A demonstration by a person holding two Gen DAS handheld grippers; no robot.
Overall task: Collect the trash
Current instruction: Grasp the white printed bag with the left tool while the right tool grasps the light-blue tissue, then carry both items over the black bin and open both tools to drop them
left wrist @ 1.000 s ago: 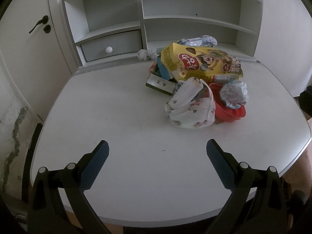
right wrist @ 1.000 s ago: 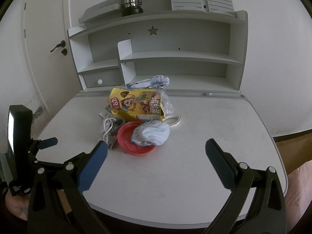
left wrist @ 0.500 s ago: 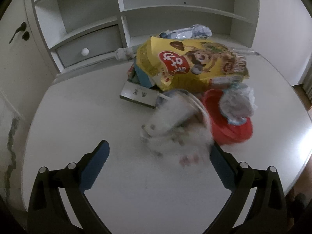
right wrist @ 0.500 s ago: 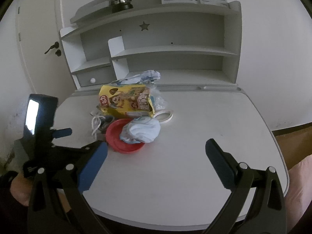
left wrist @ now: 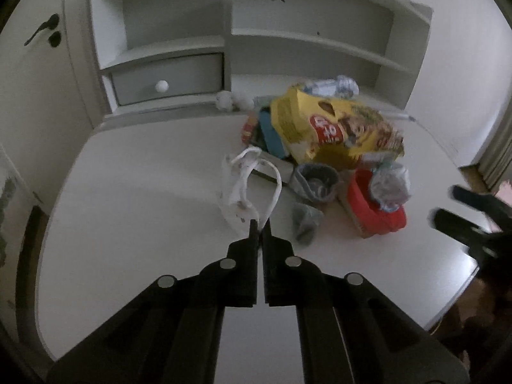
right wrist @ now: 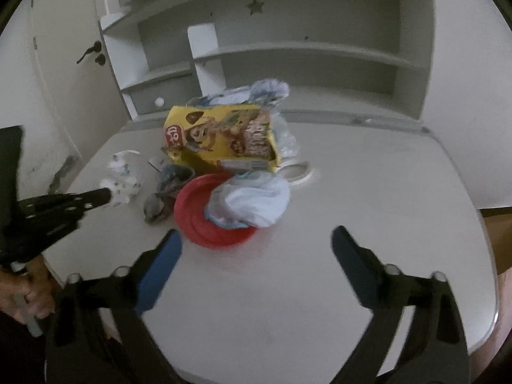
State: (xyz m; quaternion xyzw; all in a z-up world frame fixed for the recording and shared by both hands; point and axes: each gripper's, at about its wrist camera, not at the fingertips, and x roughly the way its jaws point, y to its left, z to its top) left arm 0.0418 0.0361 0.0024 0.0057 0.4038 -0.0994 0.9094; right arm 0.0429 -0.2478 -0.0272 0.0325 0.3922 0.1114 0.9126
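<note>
Nearest the left camera, the left gripper (left wrist: 260, 227) has its fingers pressed together on a thin edge of the white bag (left wrist: 243, 188) — a limp patterned sack with loop handles, lifted off the desk (left wrist: 134, 192) or barely touching it; I cannot tell which. It looks feather-light and soft, so it will sag and swing rather than hold shape; a handle or the rim is the sensible place to pinch, and a thin fold could slip out.

Just beyond lie a grey cup (left wrist: 315, 180) on its side, a grey scrap (left wrist: 305, 220), then a red bowl (left wrist: 377, 211) with a crumpled wad (left wrist: 388, 185) in it. Behind those sits the yellow box (left wrist: 339, 128) — stiff card, probably light, best taken by an edge — with a plastic bottle (left wrist: 329, 84) farthest back.

The right view shows what the left cannot: the right gripper (right wrist: 256, 256) spread wide and holding nothing, hanging just in front of the bowl, and a white ring (right wrist: 296, 171) hidden behind the box. The left view alone shows the pinch itself.
</note>
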